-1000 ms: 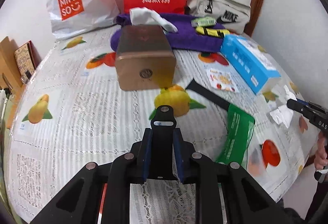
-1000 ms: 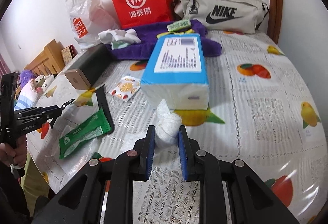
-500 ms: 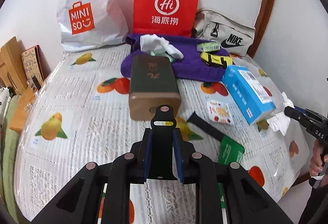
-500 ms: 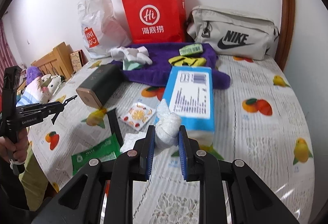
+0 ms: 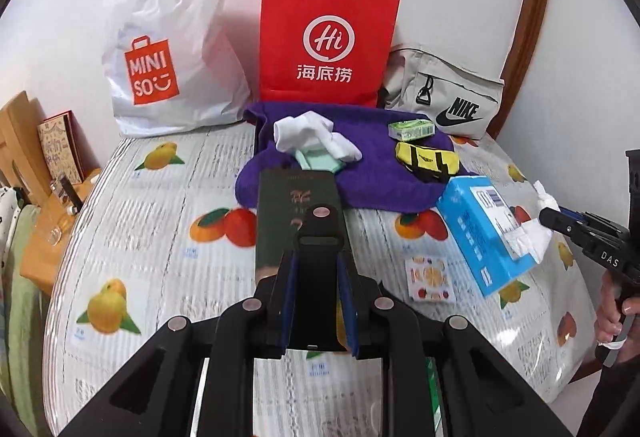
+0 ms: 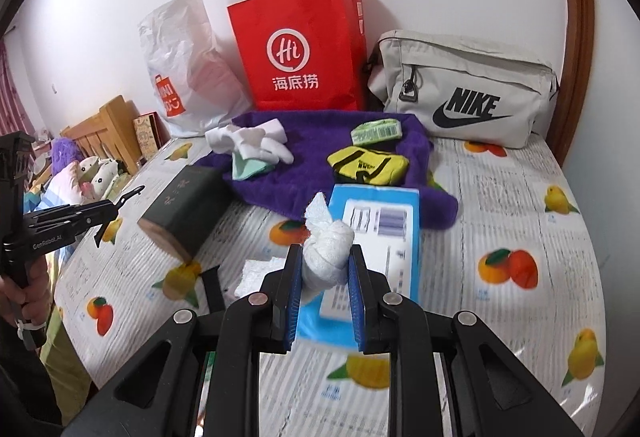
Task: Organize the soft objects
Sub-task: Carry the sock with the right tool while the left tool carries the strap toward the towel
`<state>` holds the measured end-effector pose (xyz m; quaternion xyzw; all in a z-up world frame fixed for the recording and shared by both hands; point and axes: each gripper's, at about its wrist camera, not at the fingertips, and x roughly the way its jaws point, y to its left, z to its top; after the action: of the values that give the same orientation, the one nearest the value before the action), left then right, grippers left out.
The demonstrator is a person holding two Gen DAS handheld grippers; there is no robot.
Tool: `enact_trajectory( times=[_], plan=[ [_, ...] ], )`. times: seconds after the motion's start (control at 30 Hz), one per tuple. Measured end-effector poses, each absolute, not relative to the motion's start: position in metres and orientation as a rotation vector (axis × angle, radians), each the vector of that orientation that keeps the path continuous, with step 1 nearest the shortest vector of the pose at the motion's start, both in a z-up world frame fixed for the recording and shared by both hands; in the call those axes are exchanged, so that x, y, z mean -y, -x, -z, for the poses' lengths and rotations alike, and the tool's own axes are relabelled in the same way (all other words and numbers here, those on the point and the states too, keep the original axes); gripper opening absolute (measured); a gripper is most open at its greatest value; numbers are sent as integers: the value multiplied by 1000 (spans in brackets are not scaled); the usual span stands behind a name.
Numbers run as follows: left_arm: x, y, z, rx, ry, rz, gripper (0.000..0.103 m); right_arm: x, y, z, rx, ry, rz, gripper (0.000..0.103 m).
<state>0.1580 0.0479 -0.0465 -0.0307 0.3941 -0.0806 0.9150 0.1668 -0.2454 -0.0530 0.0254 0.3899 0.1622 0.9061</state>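
Both tongs rising off the bed (image 6: pixel 520 205) versus a second ago, so carrying now, not grabbing. Right tongs (image 6: pixel 325 273) pinching nearly shut on one white tissue wad (image 6: pixel 326 251), hanging over the blue tissue box (image 6: pixel 380 233). Left tongs (image 5: pixel 316 301) clamping one black strap piece (image 5: pixel 318 269). Sitting on one purple towel (image 5: pixel 360 173): one sock pile (image 5: pixel 312 137), one yellow pouch (image 5: pixel 426 157), one green packet (image 5: pixel 412 129).

Three bags are counted at twelve o'clock: one white plastic bag (image 5: pixel 168 49), one red paper bag (image 5: pixel 326 41) and one grey sling bag (image 5: pixel 444 97). Two boxes are seen, one dark green box (image 5: pixel 292 213) and one blue tissue box (image 5: pixel 480 233). One purple towel (image 5: pixel 380 177) is counted, with one yellow pouch (image 5: pixel 426 157) on it.
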Motion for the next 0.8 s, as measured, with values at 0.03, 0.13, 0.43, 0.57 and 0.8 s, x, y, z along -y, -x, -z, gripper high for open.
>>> enact_trajectory(
  times=[0.03,0.13,0.43,0.57,0.8],
  plan=[
    [-48,-162,46,-810,63,163,20,245,-171,52,-803,-53,-334,22],
    [-46,-175,42,-810,59,162,20,246,-181,49,-797,-56,-335,22],
    [-41,-209,33,-795,71,165,20,247,-213,43,-788,-50,-336,22],
    [-41,-222,32,-791,83,163,20,246,-224,43,-787,-44,-331,22],
    [-39,-245,33,-801,80,171,20,245,-248,46,-791,-38,-322,22]
  ],
)
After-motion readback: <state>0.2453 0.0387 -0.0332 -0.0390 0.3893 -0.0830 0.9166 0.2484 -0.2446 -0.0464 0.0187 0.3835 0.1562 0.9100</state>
